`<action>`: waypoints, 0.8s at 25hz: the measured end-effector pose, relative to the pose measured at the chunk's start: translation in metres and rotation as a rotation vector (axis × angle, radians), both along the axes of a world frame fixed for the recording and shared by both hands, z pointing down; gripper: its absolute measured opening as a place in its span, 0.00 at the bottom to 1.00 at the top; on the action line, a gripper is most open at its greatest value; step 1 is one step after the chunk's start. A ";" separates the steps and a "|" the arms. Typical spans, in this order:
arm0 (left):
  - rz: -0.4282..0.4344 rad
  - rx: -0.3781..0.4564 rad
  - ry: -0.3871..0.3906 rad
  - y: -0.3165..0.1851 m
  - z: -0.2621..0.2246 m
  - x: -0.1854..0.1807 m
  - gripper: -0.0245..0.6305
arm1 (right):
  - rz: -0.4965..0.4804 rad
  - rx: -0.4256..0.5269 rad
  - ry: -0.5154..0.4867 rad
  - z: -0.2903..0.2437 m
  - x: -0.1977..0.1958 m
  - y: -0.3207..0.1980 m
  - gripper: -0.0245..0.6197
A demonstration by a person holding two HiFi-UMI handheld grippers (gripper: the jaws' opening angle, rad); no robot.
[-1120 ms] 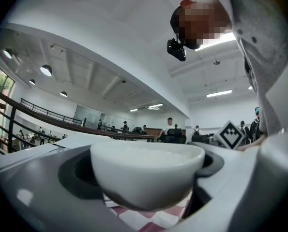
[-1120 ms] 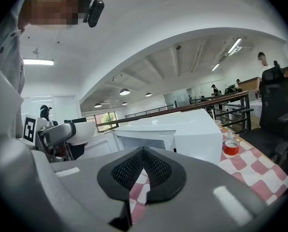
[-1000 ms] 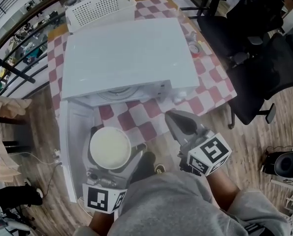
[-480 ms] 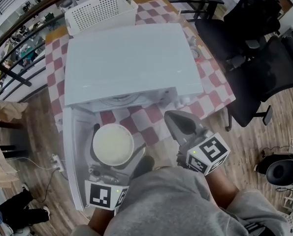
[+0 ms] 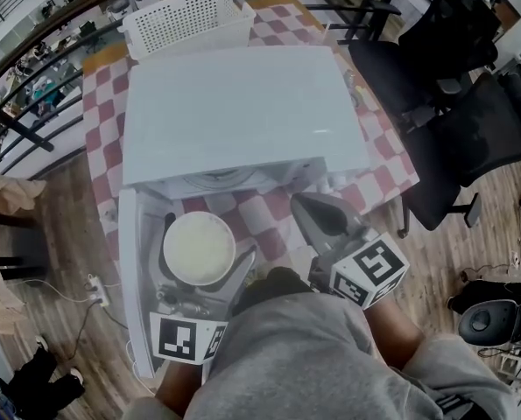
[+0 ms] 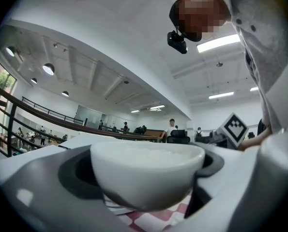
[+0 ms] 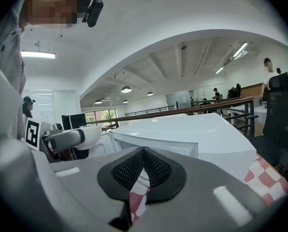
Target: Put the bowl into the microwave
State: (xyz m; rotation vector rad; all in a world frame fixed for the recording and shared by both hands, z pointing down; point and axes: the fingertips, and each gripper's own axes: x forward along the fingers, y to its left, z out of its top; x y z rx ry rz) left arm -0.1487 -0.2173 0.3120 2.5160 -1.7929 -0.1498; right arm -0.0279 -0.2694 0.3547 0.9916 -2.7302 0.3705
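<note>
My left claw (image 6: 144, 179) is clamped on the white bowl (image 5: 199, 248), one jaw on each side of its wall, and the bowl sits level between them, clear of the checked cloth (image 5: 262, 219) showing underneath. Something pale fills it close to the rim; I cannot tell what it is. Just left of this claw the microwave door (image 5: 136, 269) stands swung open, and the bowl's left edge overlaps it from the head view. Straight ahead of the jaws is the open cavity of the microwave (image 5: 234, 103), with the round turntable (image 5: 214, 178) visible inside. The bowl is outside the opening, just short of it.

To the right of that claw, my right claw (image 7: 143, 164) has its jaws pressed together with nothing between them. It hangs above the cloth, its tip near the microwave's front right corner and apart from the bowl.

Beyond the microwave, at the far end of the table, is a white slotted basket (image 5: 186, 14). Off to the right of the right claw are black office chairs (image 5: 457, 103) on the wooden floor (image 5: 67, 234).
</note>
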 end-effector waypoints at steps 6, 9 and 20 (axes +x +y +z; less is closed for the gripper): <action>-0.013 -0.012 0.006 0.002 0.006 -0.003 0.86 | -0.002 0.012 0.009 -0.002 -0.001 0.003 0.03; -0.014 -0.009 0.004 0.002 0.005 -0.002 0.86 | -0.006 0.016 0.008 -0.004 -0.001 0.001 0.03; -0.045 -0.075 -0.021 -0.019 0.041 -0.007 0.86 | -0.025 0.005 0.004 0.007 -0.009 -0.013 0.03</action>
